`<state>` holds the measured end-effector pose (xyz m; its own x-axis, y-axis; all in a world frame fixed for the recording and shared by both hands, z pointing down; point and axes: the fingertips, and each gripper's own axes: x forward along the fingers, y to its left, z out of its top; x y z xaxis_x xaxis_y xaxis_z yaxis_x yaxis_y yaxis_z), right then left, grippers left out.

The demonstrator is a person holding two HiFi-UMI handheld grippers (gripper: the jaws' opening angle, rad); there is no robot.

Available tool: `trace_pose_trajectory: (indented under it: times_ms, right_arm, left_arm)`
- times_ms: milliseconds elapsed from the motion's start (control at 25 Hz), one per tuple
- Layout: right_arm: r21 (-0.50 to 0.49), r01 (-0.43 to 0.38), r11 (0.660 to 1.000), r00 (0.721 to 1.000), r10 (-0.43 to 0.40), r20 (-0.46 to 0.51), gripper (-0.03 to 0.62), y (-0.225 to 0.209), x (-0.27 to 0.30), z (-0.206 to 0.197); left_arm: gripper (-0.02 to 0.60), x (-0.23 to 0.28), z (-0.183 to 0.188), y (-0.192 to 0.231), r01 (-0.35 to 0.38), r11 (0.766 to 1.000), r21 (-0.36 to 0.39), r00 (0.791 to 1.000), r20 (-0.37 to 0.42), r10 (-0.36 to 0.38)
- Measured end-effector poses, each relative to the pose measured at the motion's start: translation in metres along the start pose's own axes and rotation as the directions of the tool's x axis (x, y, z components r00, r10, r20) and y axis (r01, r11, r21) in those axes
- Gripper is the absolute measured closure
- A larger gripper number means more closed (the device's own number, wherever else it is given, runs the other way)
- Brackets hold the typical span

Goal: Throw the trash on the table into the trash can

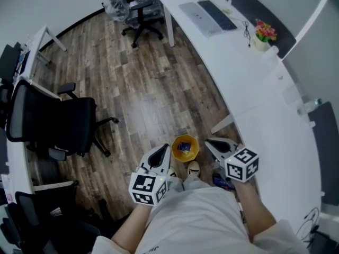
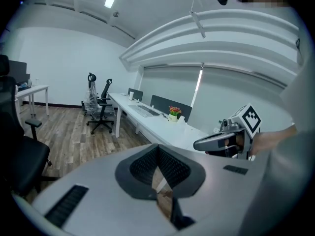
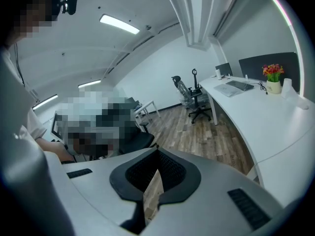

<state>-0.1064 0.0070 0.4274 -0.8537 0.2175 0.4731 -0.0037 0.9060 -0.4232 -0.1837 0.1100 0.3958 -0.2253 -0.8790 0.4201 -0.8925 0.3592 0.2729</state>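
Head view: the yellow trash can [image 1: 185,147] stands on the wood floor [image 1: 143,89] toward 6 o'clock, with something blue inside. It sits between the left gripper [image 1: 161,153] and the right gripper [image 1: 213,144]. A white table [image 1: 249,89] curves from 12 to 4 o'clock, and a black chair [image 1: 58,123] sits at 9.

Left gripper view: its jaws are together and empty. The right gripper [image 2: 206,142] is at 3 o'clock, with flowers [image 2: 174,111] on the table just above centre, toward 12 o'clock.

Right gripper view: its jaws are also together on nothing, flowers at 2 o'clock. Neither gripper view shows the trash can.
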Motion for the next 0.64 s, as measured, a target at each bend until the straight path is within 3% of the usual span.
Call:
trace_pose_trajectory:
  times_ms: [640]
  right_arm:
    - [0.000,-0.008,1.000,1.000,0.008,0.006,0.563,-0.0032,-0.0073,0.0001]
  left_arm:
    - [0.581,0.0002,0.0013,-0.0093,0.019,1.000,0.015,1.000,-0.013,-0.019]
